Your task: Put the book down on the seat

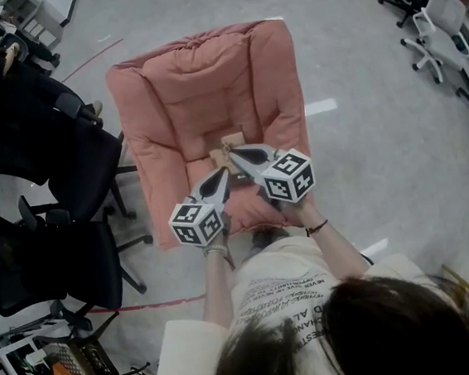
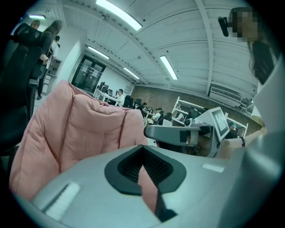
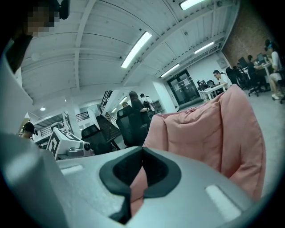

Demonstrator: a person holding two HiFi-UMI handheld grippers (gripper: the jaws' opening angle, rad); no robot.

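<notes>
A pink padded seat (image 1: 207,85) stands on the floor ahead of me. A small tan book (image 1: 231,139) lies flat on its seat cushion, near the middle. My right gripper (image 1: 232,152) points at the book's near edge with its jaws shut; whether it touches the book I cannot tell. My left gripper (image 1: 223,173) hovers just beside it, nearer to me, also shut. In the left gripper view the left gripper (image 2: 143,148) has its jaws closed with only pink cushion (image 2: 80,129) beyond. The right gripper view shows the right gripper (image 3: 142,149) closed and empty before the seat's backrest (image 3: 209,129).
Two black office chairs (image 1: 44,157) (image 1: 47,265) stand close to the seat's left side. A white office chair (image 1: 440,23) is at the far right. Grey floor with a white tape mark (image 1: 320,107) lies to the right of the seat.
</notes>
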